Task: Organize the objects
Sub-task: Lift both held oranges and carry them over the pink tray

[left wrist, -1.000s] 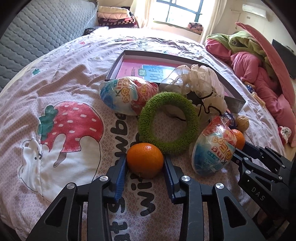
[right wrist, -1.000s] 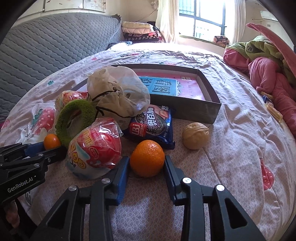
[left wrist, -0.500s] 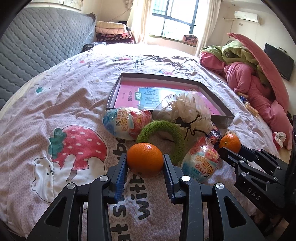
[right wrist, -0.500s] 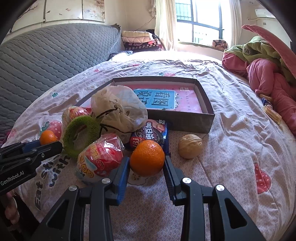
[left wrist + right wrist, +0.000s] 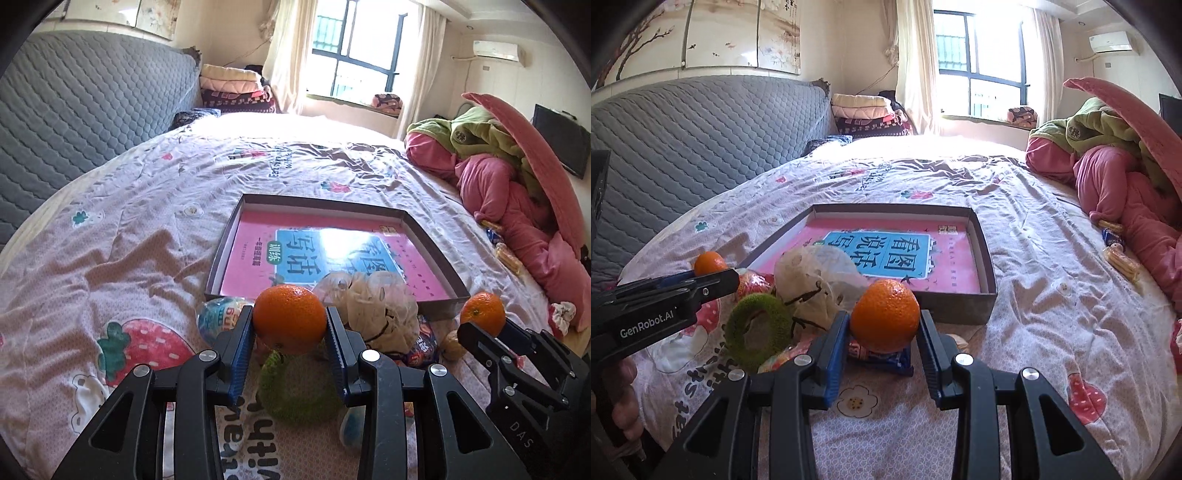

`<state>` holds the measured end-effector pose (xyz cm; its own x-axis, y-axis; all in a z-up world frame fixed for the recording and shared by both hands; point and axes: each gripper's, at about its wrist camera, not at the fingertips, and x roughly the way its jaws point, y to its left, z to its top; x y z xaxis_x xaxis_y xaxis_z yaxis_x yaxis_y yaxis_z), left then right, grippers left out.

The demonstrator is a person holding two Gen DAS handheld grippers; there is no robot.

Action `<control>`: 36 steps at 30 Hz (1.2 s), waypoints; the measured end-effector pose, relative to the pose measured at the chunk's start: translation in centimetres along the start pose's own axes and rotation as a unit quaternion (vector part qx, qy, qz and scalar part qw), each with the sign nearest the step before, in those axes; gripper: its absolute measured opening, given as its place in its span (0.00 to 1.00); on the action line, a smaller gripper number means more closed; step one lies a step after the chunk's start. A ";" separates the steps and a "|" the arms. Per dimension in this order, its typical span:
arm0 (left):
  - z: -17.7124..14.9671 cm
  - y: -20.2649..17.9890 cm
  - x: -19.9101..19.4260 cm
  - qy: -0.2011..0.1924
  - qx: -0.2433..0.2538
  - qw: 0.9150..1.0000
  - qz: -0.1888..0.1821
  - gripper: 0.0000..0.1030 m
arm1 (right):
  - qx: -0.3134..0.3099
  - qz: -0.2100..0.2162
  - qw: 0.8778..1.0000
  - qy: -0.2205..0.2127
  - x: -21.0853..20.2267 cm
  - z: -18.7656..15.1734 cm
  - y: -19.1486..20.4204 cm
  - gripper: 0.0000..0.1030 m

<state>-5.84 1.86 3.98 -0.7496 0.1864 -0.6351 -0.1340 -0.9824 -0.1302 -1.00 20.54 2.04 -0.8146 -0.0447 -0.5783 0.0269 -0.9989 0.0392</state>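
Observation:
My left gripper [image 5: 290, 325] is shut on an orange [image 5: 290, 317] and holds it above the bed. My right gripper [image 5: 884, 325] is shut on a second orange [image 5: 885, 314], also lifted; it shows in the left wrist view [image 5: 482, 313]. The left orange shows in the right wrist view [image 5: 709, 263]. Beyond both lies a shallow dark box [image 5: 436, 254] with a pink book inside [image 5: 897, 251]. Under the grippers lie a green fuzzy ring [image 5: 759, 332], a tied plastic bag [image 5: 816, 280], wrapped egg toys [image 5: 218, 314], a blue cookie pack [image 5: 882, 356] and a walnut [image 5: 452, 343].
The pink strawberry-print bedspread [image 5: 122, 229] covers the bed. A grey quilted headboard [image 5: 683, 147] runs along the left. A heap of pink and green clothes [image 5: 1115, 173] lies at the right. Snack packets [image 5: 1115, 251] lie beside that heap.
Both grippers have risen off the bedspread with their oranges and pulled back, so the ring, bag and egg toys now lie below and the box shows in full.

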 end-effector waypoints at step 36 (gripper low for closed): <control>6.9 2.9 13.8 0.101 -0.013 0.995 0.016 0.37 | 0.002 -0.035 0.999 0.025 9.9 6.7 -4.8 0.36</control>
<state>-21.07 1.51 0.05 -0.6078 0.1557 -0.7787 -0.0922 -0.9878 -0.1255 -13.03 24.98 1.60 -0.7842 0.0252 -0.6200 -0.0316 -0.9995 -0.0007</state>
